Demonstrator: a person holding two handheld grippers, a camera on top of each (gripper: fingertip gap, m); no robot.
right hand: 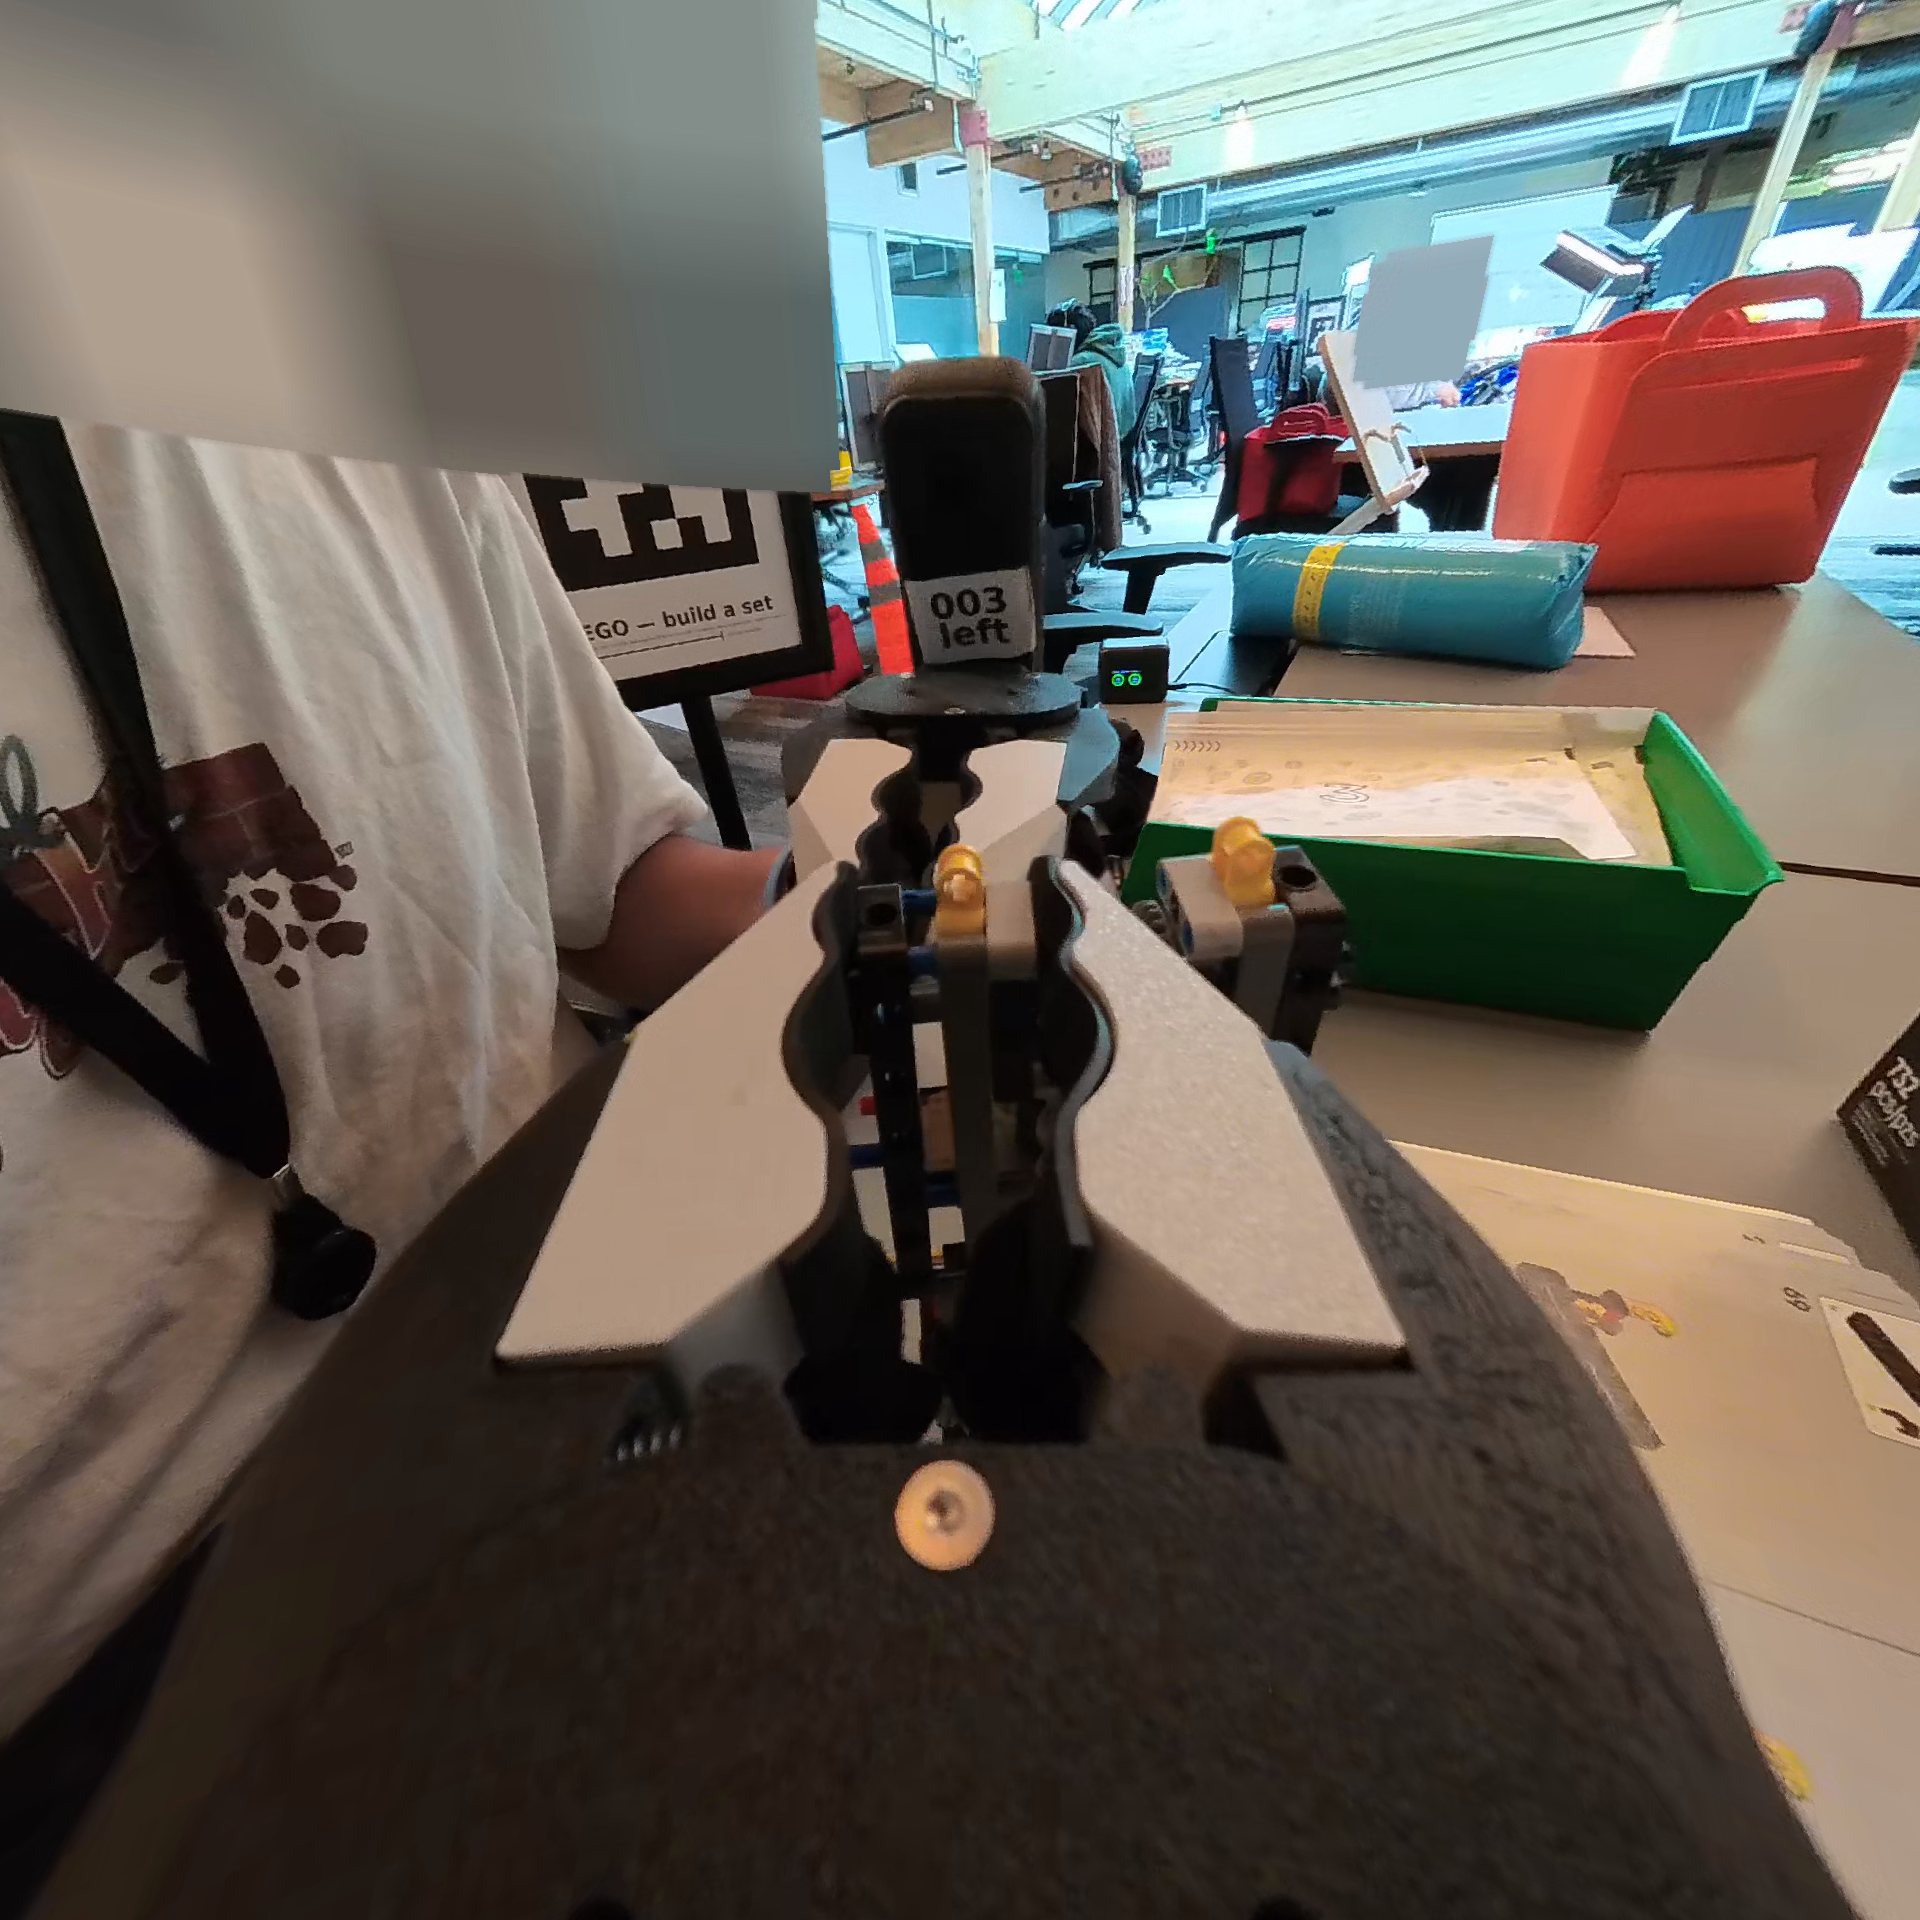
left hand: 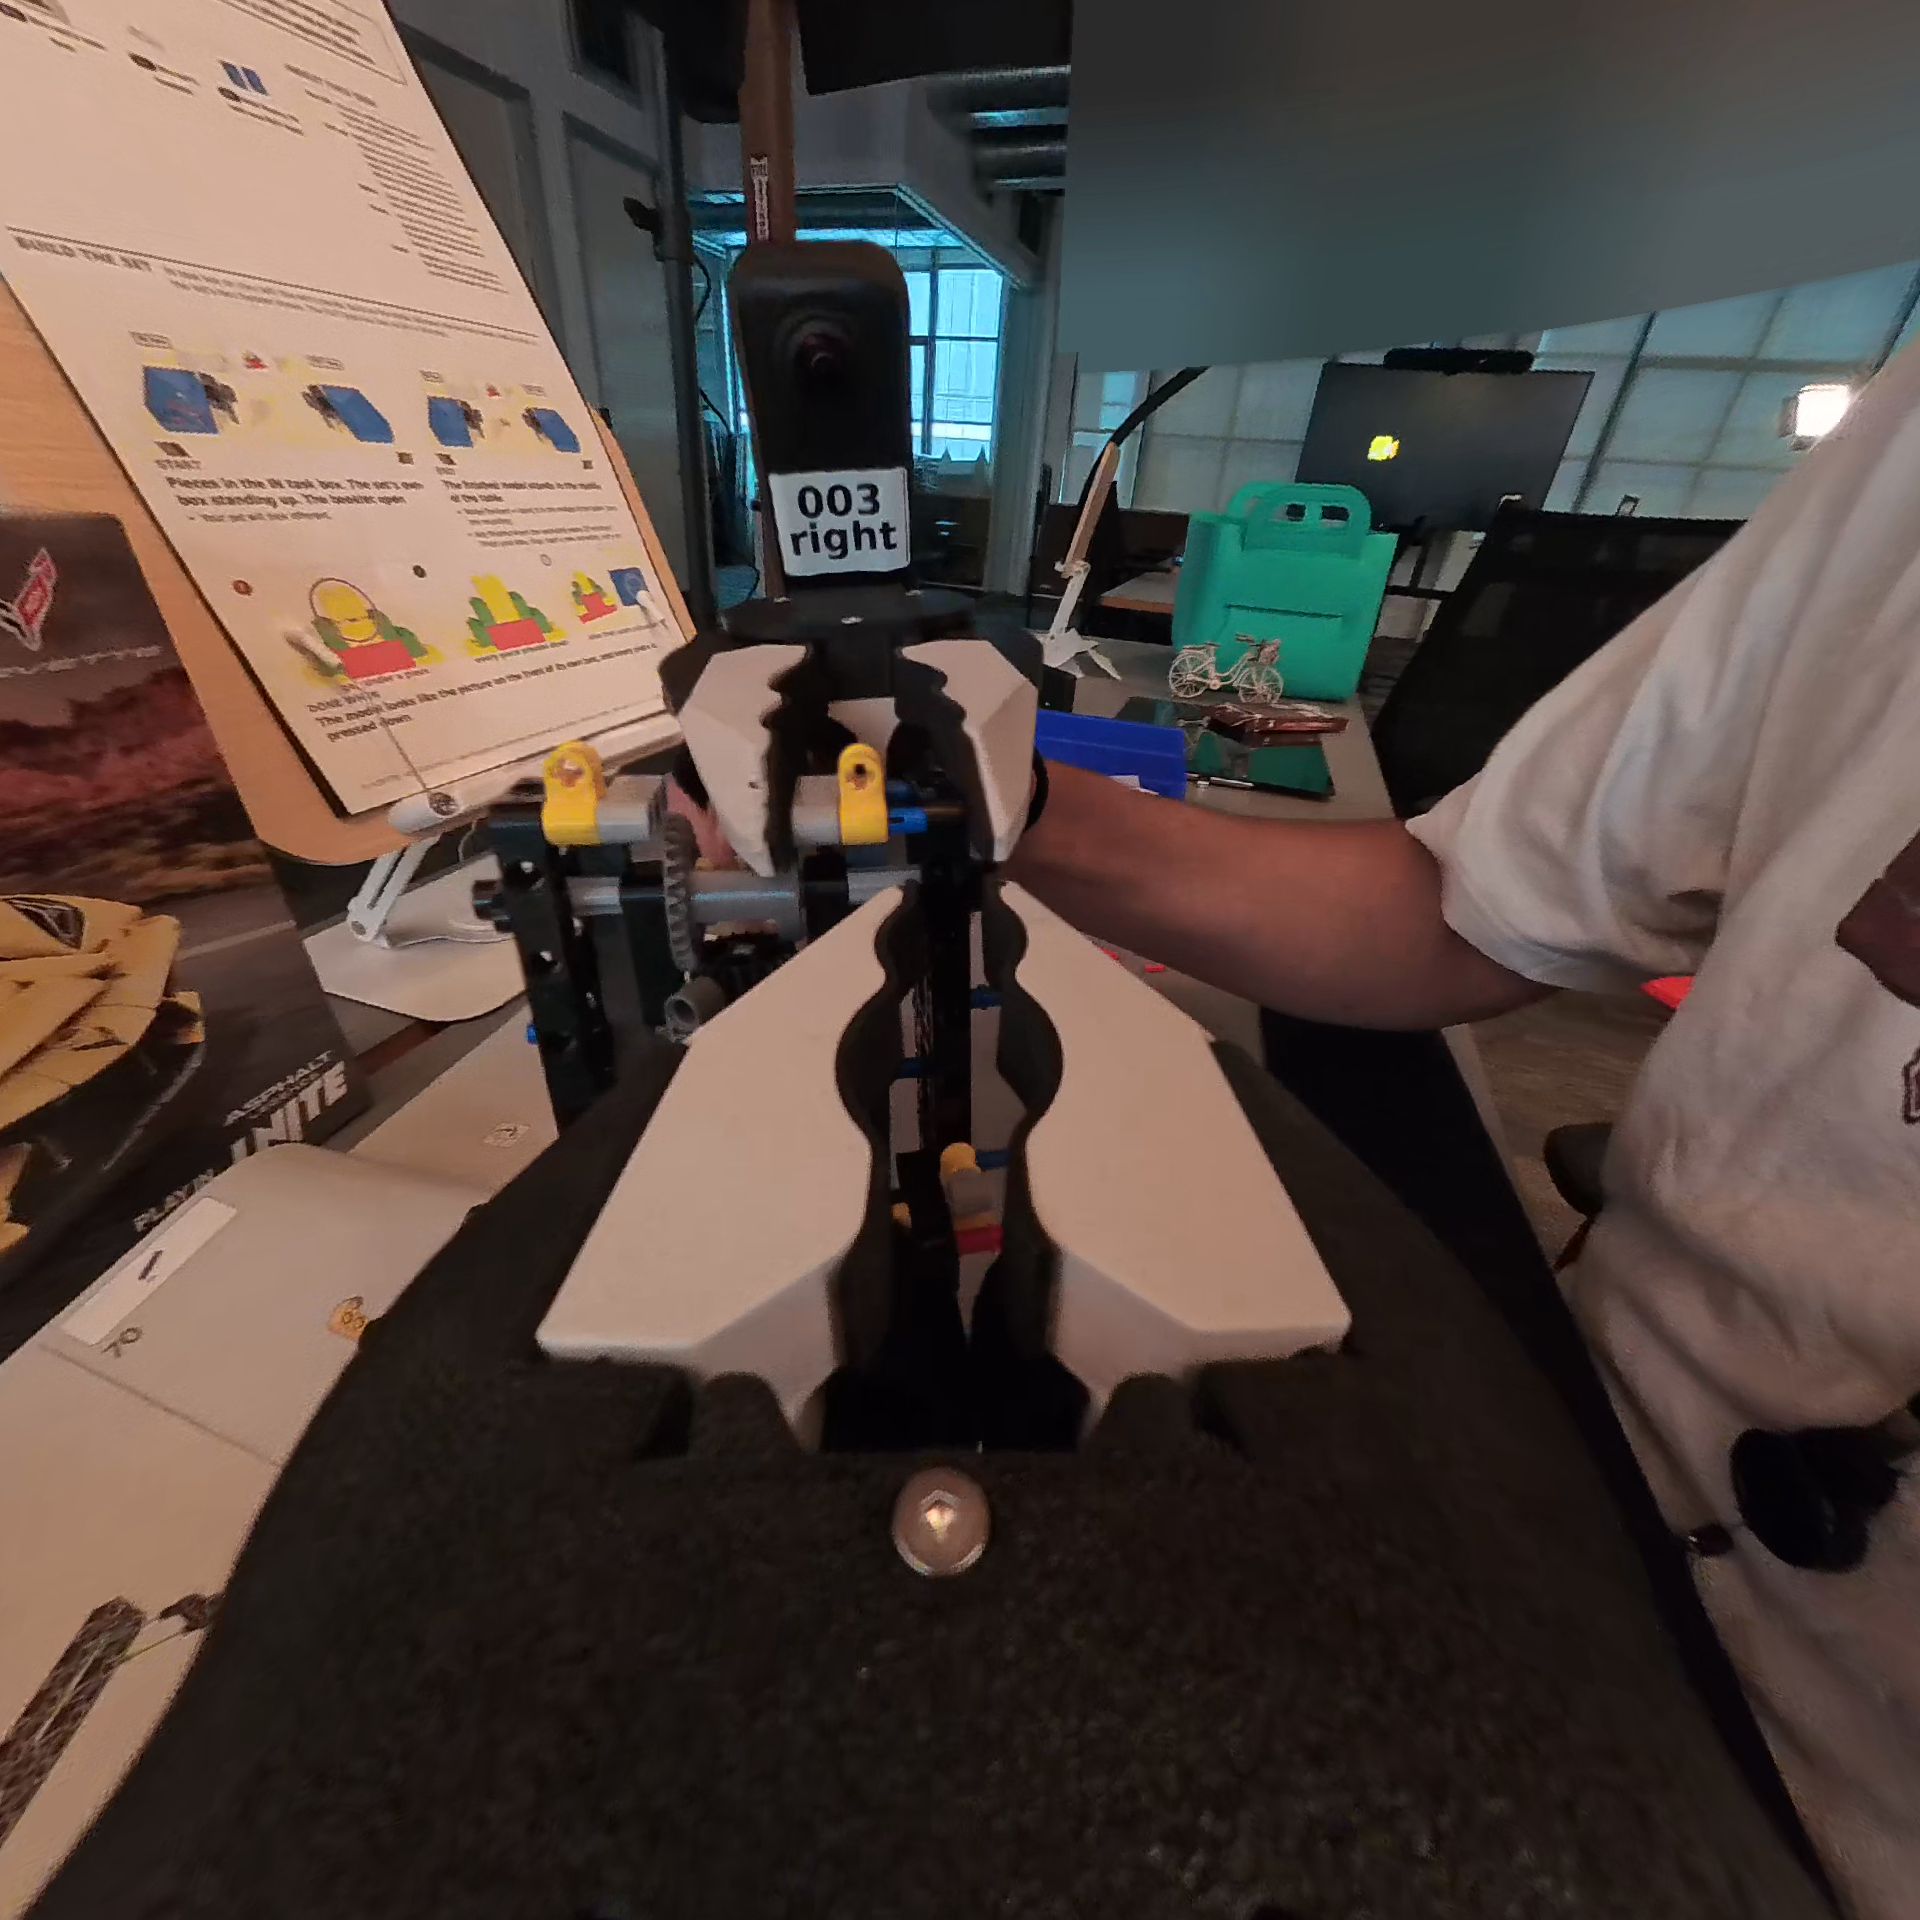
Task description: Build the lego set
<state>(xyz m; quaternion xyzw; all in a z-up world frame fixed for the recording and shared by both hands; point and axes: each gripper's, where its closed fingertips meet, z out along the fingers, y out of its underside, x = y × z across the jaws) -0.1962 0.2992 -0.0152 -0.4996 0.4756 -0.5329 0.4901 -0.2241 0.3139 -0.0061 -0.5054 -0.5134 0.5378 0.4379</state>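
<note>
Chassis assembly (left hand: 623,914): partly built Technic-style frame, held clear above the table (right hand: 1558,1091) between the two claws, which face each other along its length. Black studless beams with round pin holes form the side rails; grey beams cross them; a grey toothed gear (left hand: 681,894) sits on a grey axle at mid-frame; blue pins project from the rail sides; two yellow connectors (left hand: 571,795) stand upright on the top edge. All hard, glossy moulded plastic.

Progress, by judgement: early to middle. Frame and one gear stage are joined; no body panels or wheels appear, and the yellow car on the set box (left hand: 135,935) at left suggests much remains.

Left claw (left hand: 940,904): white faceted shells with black wavy pads, clamped on the near end of a black rail.

Right claw (right hand: 961,894): same build, closed on the opposite end, around a black and a grey beam.

Surround:
- Instruction booklet (right hand: 1662,1351), matt paper, lying open on the table, near right in the right wrist view.
- Green plastic bin (right hand: 1558,935), rigid, holding paper bags, just beyond the frame.
- Printed sheet (left hand: 312,416) on a tilted wooden stand, far left in the left wrist view.
- Blue bin (left hand: 1112,748), partly hidden behind the right claw.
- Person's white sleeve (left hand: 1662,779), soft cloth, right.
- Orange felt bag (right hand: 1704,436), far right.
</note>
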